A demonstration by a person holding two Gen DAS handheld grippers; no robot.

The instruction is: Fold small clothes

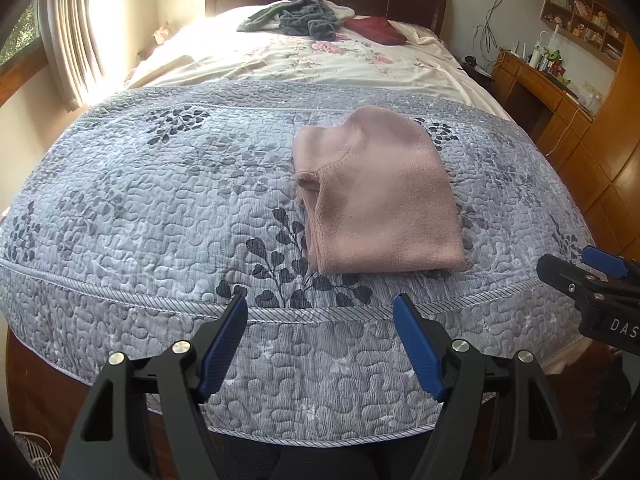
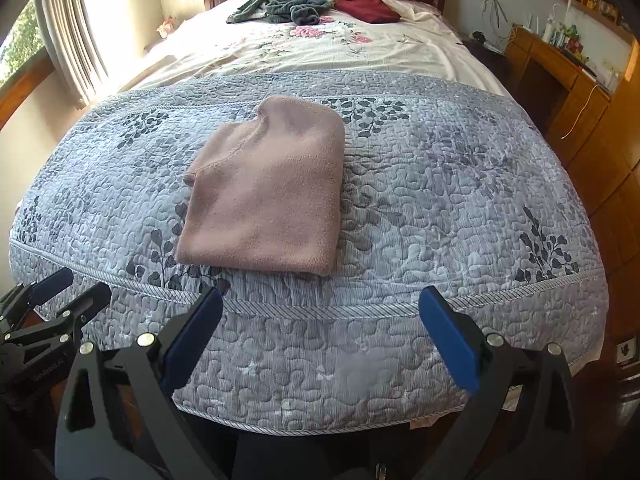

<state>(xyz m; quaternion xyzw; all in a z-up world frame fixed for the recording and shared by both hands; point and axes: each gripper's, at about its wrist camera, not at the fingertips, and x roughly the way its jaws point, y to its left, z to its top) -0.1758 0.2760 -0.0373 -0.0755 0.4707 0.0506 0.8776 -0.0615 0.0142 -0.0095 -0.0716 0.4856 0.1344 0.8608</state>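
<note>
wide apart and empty, the left gripper (image 1: 320,308) hangs over the quilt's (image 1: 160,200) near edge; the folded pink top (image 1: 380,200) lies flat beyond it, untouched. from the right wrist, the right gripper (image 2: 322,300) gapes wide too, holding nothing, the top (image 2: 268,196) ahead to its left.

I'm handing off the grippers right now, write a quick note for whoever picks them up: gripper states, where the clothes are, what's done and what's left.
Left gripper: open, empty, held over the foot edge of the quilt, short of the clothes.
Right gripper: open, empty, alongside it at the same edge.
Pink sweater: folded into a compact stack, lying flat on the quilt, nothing touching it.
Done: the pink sweater looks folded.
Left: a grey garment lies crumpled near the headboard, with a dark red cloth beside it; the grey one still needs folding, the red one is hard to judge from here.
</note>
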